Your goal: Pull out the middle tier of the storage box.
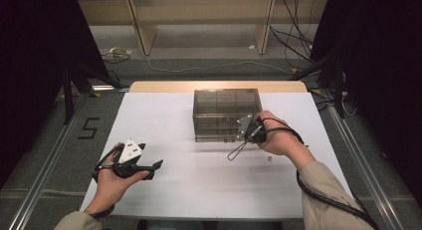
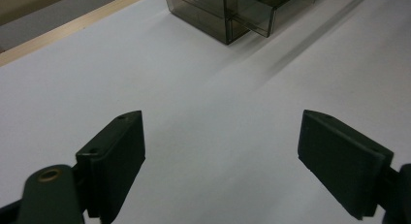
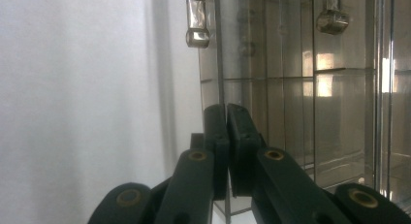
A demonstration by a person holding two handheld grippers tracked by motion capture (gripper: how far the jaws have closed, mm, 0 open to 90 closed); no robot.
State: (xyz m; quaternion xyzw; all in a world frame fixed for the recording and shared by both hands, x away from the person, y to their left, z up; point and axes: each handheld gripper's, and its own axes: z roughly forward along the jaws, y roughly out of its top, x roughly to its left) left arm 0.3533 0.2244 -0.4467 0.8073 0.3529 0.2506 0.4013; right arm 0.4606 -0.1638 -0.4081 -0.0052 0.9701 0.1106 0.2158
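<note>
Drawer box, a smoky see-through plastic organiser with small compartments, sits on the far half of the white table, close to its wooden back edge. Its front faces the person. The work looks barely begun: the drawers seem closed or nearly so, though the tinted plastic makes that hard to judge. The right gripper is at the box's front right corner, its two black jaws pressed together on a thin clear edge of the box front; I cannot tell whether that edge is a drawer lip or the frame. The left gripper rests well short of the box, near the table's left front, jaws wide apart and holding nothing.
</note>
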